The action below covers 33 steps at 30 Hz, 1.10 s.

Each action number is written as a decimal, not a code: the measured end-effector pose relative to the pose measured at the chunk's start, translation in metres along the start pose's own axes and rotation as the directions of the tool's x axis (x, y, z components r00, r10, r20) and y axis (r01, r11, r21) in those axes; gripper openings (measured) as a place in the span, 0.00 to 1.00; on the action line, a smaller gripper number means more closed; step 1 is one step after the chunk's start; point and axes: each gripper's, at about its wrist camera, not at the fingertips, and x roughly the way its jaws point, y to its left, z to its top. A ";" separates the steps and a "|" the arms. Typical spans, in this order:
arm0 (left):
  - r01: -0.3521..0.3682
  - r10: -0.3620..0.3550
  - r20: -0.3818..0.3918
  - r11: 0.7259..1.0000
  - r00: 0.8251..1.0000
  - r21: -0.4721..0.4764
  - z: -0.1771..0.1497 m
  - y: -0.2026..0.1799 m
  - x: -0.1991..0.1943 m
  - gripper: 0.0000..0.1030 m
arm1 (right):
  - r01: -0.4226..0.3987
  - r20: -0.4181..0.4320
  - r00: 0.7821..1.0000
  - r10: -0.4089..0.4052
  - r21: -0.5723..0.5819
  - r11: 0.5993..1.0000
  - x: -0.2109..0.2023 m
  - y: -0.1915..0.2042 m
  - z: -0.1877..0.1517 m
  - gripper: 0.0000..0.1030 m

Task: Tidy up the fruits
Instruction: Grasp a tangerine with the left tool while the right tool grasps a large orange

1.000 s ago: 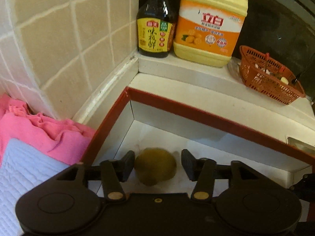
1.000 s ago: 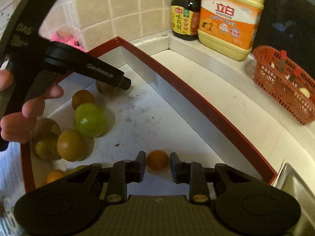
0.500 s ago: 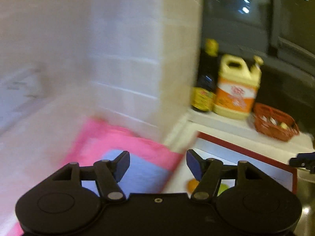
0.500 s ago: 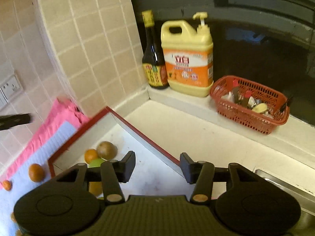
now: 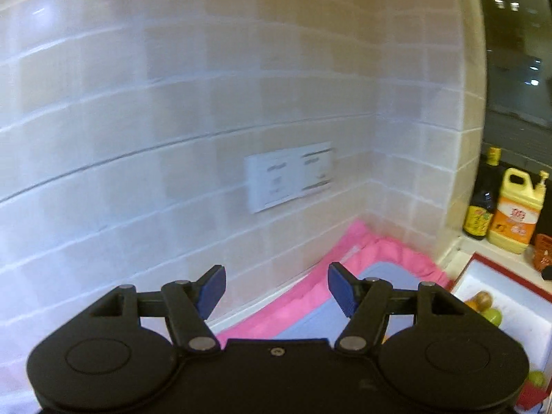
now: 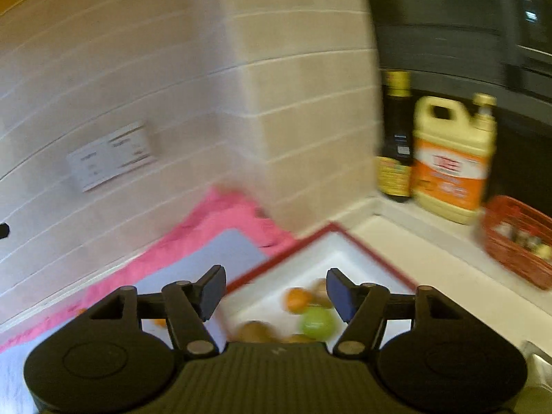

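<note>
Fruits lie gathered inside the red-rimmed tray; one orange piece remains outside it on the mat. Left gripper and right gripper both gape, empty.

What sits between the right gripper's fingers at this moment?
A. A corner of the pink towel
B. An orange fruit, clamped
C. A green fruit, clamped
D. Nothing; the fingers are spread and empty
D. The right gripper has its fingers wide apart, and the orange fruit and green fruit lie below it in the red-rimmed tray, ungripped.
</note>
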 end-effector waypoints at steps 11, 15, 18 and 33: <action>-0.044 0.036 -0.183 0.998 0.982 -0.042 -0.095 0.015 0.003 0.76 | -0.167 -0.069 0.985 0.161 -0.098 0.981 0.046 0.109 0.001 0.81; -0.005 0.003 -0.246 1.000 0.969 -0.009 -0.129 -0.005 0.023 0.76 | -0.225 -0.140 0.966 0.217 -0.045 0.973 0.083 0.135 -0.012 0.84; 0.038 -0.042 -0.290 0.999 0.956 -0.019 -0.149 -0.013 0.042 0.76 | -0.211 -0.203 0.959 0.199 -0.039 0.977 0.119 0.147 -0.026 0.84; 0.221 -0.228 -0.390 0.973 0.892 -0.066 -0.187 -0.021 0.085 0.67 | -0.109 -0.313 0.947 0.080 -0.078 0.991 0.228 0.158 -0.066 0.84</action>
